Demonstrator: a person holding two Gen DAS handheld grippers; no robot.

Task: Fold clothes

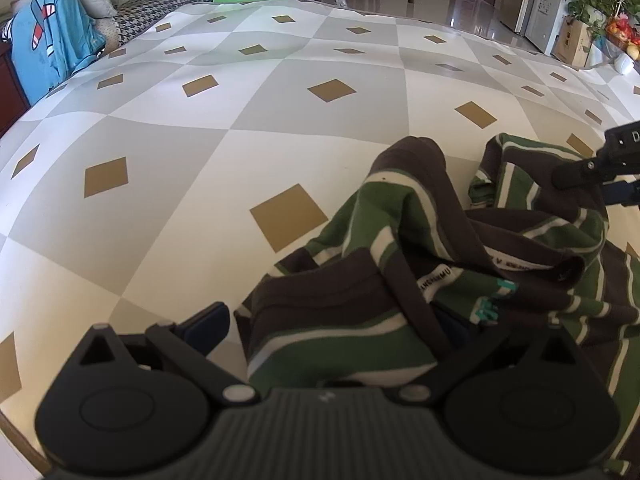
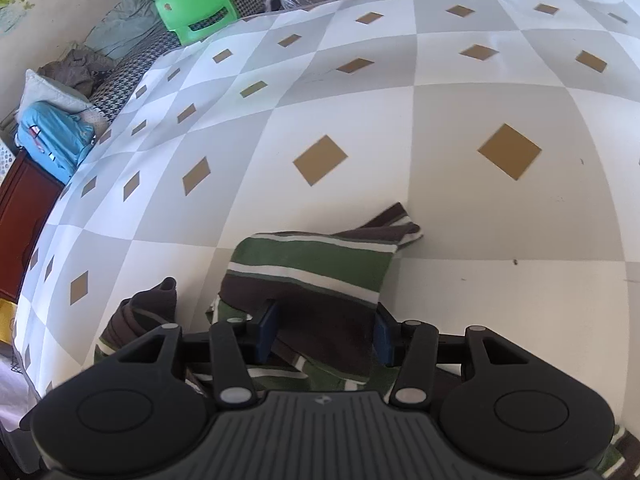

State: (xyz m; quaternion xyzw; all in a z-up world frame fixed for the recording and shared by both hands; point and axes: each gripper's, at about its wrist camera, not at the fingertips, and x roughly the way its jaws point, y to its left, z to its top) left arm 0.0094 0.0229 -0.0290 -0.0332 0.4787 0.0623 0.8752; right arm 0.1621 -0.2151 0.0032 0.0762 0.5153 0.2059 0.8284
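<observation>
your left gripper (image 1: 336, 328) stands spread wide with the crumpled striped shirt (image 1: 460, 264) bunched between its fingers at lower right on the checkered cloth (image 1: 200, 140). your right gripper (image 2: 325, 334) is parted around a sleeve fold, low centre.

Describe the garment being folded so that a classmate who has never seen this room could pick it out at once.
Start from the big checked cloth of white and grey squares with tan diamonds. At its near edge, under both grippers, a crumpled striped shirt lies in a heap. Its brown, green and white stripes distinguish it from the plain blue garment draped beyond the cloth's far left corner.
</observation>
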